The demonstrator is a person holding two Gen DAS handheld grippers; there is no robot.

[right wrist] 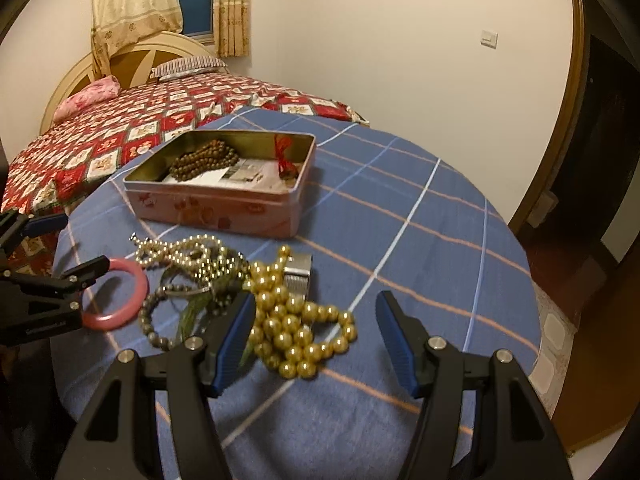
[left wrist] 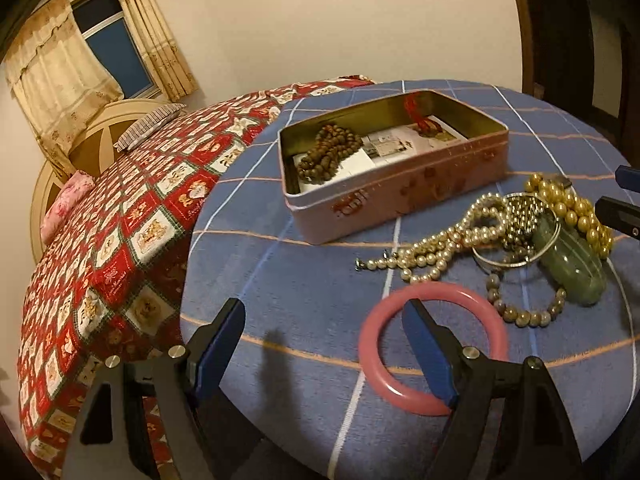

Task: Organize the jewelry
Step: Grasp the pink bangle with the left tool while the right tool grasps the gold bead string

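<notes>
A pink tin box (left wrist: pixel 400 188) stands open on the round blue-check table, with brown wooden beads (left wrist: pixel 332 152) and a red cord (left wrist: pixel 416 116) inside. A pile of jewelry lies in front of it: a white pearl strand (left wrist: pixel 440 240), gold bead necklace (right wrist: pixel 296 332), green jade bangle (left wrist: pixel 576 264), grey bead bracelet (left wrist: pixel 528 312) and pink bangle (left wrist: pixel 432 344). My left gripper (left wrist: pixel 324 308) is open; its right finger reaches over the pink bangle's hole. My right gripper (right wrist: pixel 316 300) is open, jaws either side of the gold beads, just above them.
A bed with a red patterned quilt (left wrist: pixel 120 240) lies beyond the table's left edge. The tablecloth (right wrist: pixel 400 220) stretches to the right of the box. A dark doorway (right wrist: pixel 592 160) is at the right, with a wall behind.
</notes>
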